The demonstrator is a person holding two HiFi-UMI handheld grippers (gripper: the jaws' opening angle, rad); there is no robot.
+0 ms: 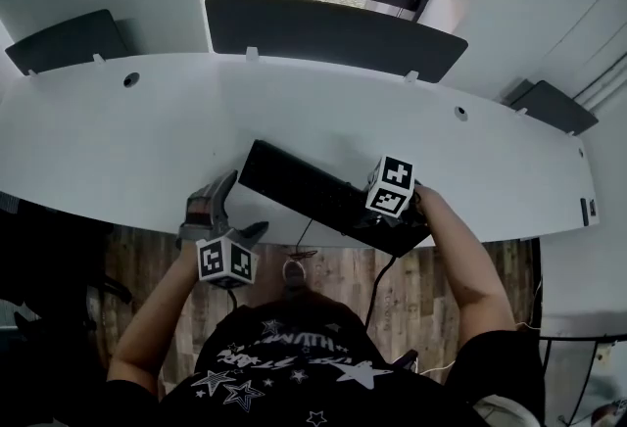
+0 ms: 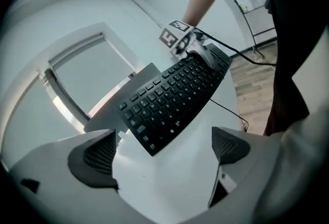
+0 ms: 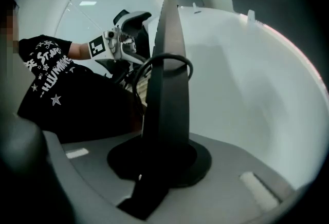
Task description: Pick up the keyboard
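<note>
1. Our right tool [image 3: 159, 164] is clenched on the right end of the black keyboard [image 1: 313, 192], which shows edge-on between its jaws.
2. The keyboard sits askew at the near edge of the bench [image 1: 147, 151], with its right end jutting past that edge.
3. Our left tool [image 2: 164, 148] is released and empty, just left of the keyboard.

1. We see the keyboard [image 1: 313, 195] as black matt plastic, with a faint sheen on its keys.
2. The bench [image 1: 147, 141] looks white, smooth and slightly glossy to us.
3. We read the floor [image 1: 333, 268] as brown wood planks with visible grain.
4. We find the left tool [image 2: 162, 151] shelled in grey matt plastic; its pads [image 2: 100, 153] are dark, with a fine mesh texture.
5. The shirt [image 1: 284, 366] is black cloth with white print.
</note>
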